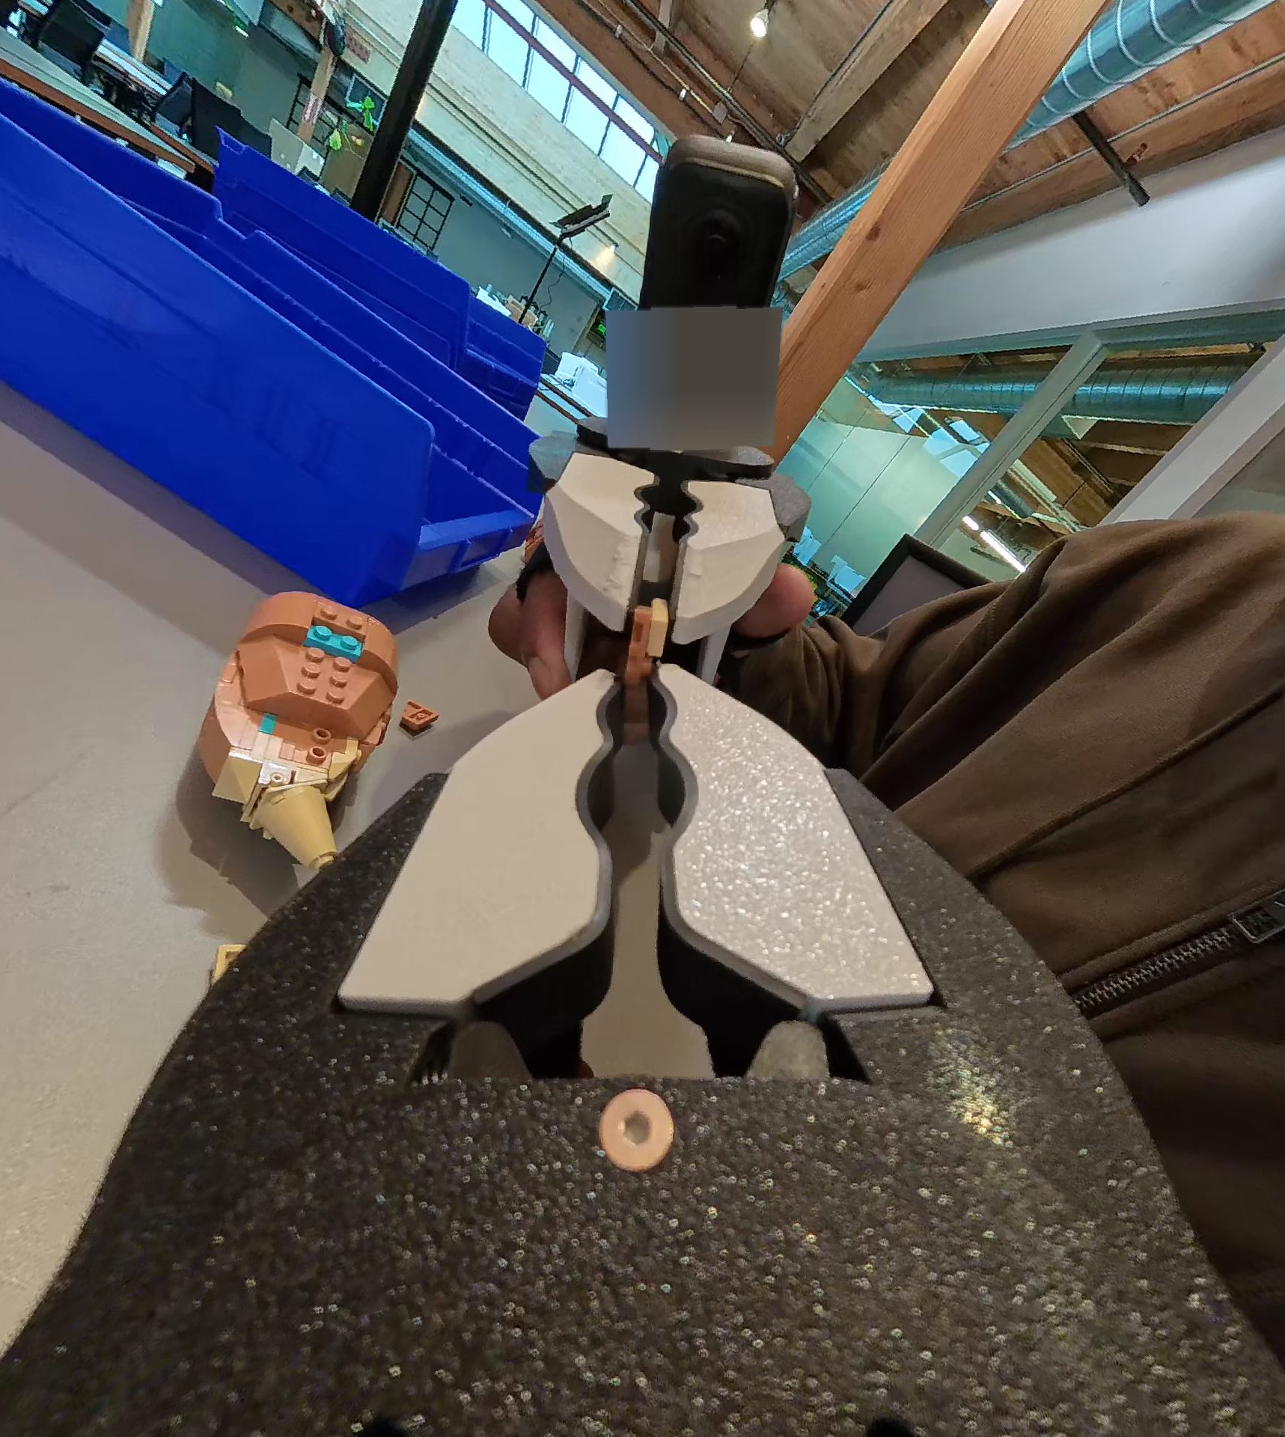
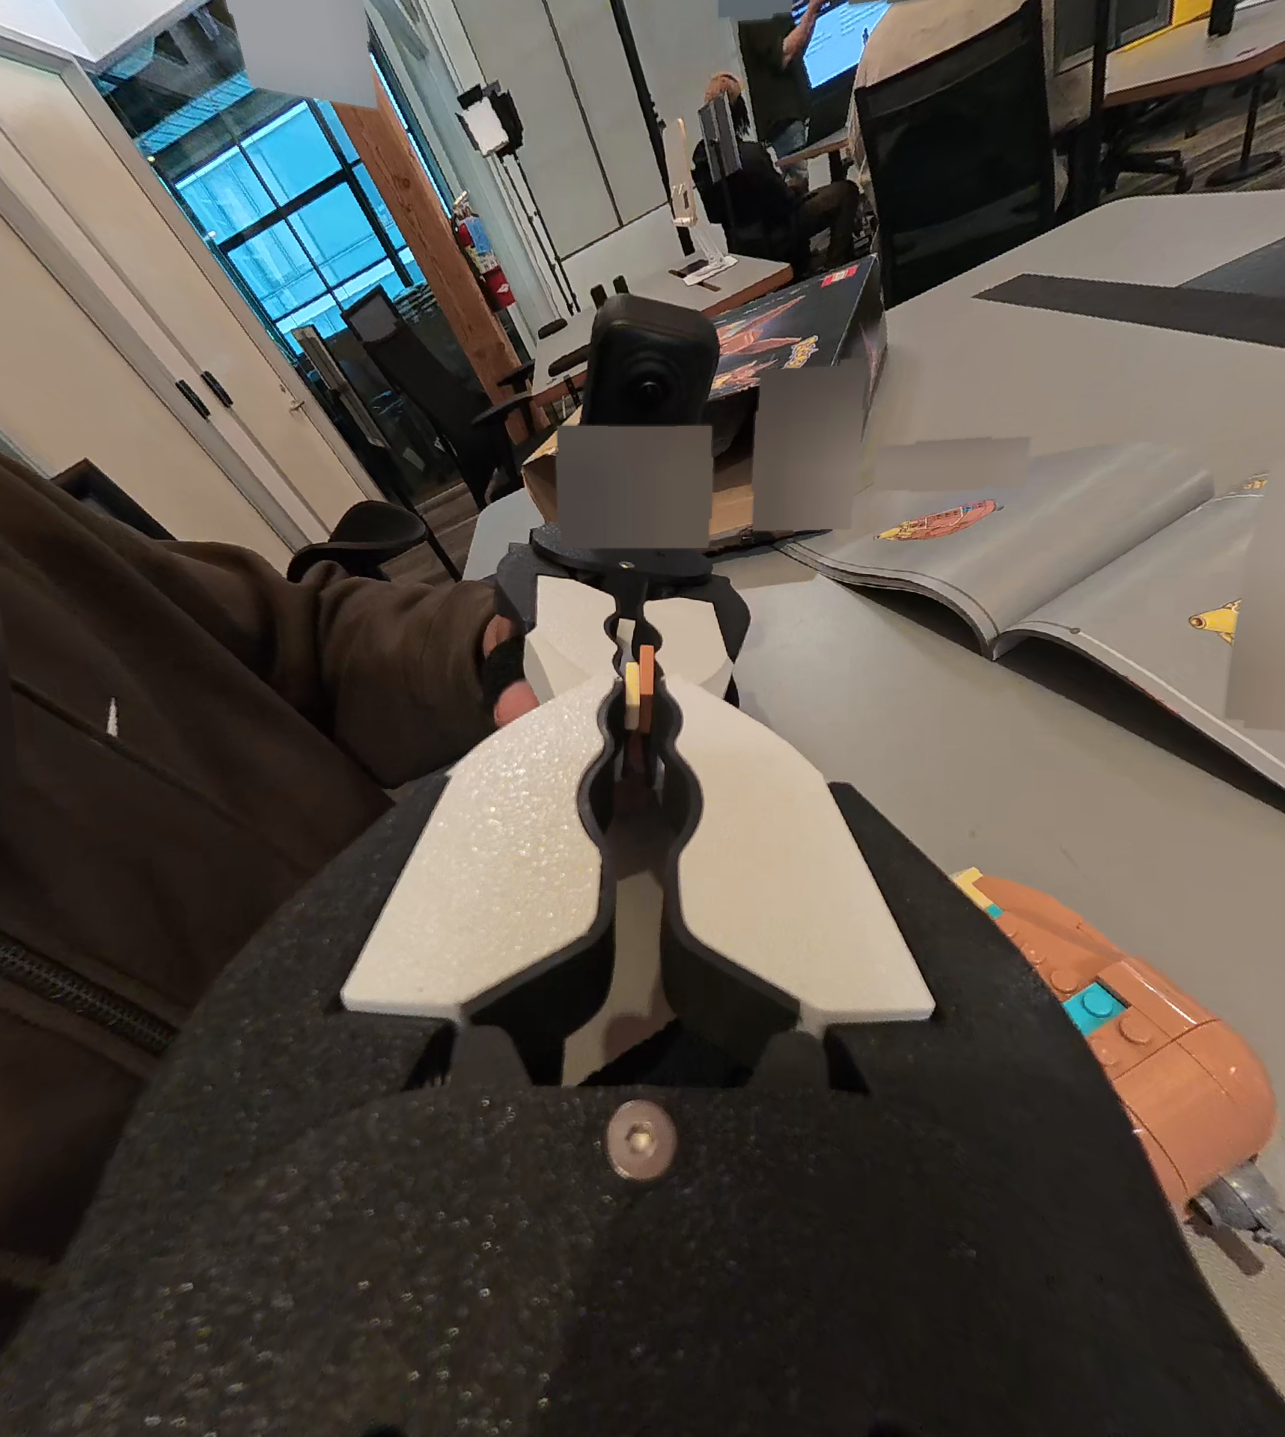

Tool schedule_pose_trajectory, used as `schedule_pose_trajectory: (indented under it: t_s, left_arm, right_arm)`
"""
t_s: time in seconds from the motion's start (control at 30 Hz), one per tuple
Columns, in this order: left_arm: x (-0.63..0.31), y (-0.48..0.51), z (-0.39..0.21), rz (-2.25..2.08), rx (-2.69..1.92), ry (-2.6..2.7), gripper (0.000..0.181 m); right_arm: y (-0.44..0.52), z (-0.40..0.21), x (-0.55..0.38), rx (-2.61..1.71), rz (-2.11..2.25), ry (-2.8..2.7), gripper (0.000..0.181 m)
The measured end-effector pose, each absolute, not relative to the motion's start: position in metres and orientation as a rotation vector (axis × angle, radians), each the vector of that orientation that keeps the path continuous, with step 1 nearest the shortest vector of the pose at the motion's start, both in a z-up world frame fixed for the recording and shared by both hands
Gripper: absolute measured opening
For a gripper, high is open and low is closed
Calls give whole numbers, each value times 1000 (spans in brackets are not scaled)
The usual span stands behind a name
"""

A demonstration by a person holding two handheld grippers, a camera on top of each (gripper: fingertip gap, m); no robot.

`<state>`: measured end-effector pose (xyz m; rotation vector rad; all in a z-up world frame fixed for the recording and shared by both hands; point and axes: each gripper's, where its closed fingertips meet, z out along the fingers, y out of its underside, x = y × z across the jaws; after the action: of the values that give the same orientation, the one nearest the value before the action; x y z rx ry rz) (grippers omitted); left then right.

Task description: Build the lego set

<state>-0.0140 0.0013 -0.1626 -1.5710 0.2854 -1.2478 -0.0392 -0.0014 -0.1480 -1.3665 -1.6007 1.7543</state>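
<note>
Left wrist view: small lego piece, a tan plate stacked on a brown one, is held in the air between both grippers, which face each other tip to tip. Left gripper has its jaws nearly together, pinching the brown end; right gripper clamps the tan end. Right wrist view shows the same piece edge-on, tan beside brown. On the grey table lies the partly built model: rounded brown shell, teal bricks on top, tan cone pointing outward. One loose brown plate sits just beside it. Blue bins stand behind; an open booklet lies farther off.
</note>
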Motion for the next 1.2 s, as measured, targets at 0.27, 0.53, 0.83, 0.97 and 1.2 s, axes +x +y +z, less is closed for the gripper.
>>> schedule_pose_trajectory:
  t_s: [0.27,0.53,0.83,0.97,1.2]
  left_arm:
    - [-15,1,-162,-1265,-1569,273,5]
    - [-15,1,-161,-1283,-1558,265,5]
    - [-14,1,-161,-1288,-1556,265,5]
    - [-14,1,-161,-1283,-1559,270,6]
    - [-16,1,-161,-1200,-1555,310,4]
  right_arm:
    - [-2,-148,-40,-1337,1721,-1600,6]
    - [-2,-147,-40,-1330,1730,-1585,6]
    - [-3,-148,-40,-1330,1731,-1588,6]
    - [-2,-148,-40,-1332,1738,-1584,6]
    - [-1,-149,-39,-1323,1730,-1581,9]
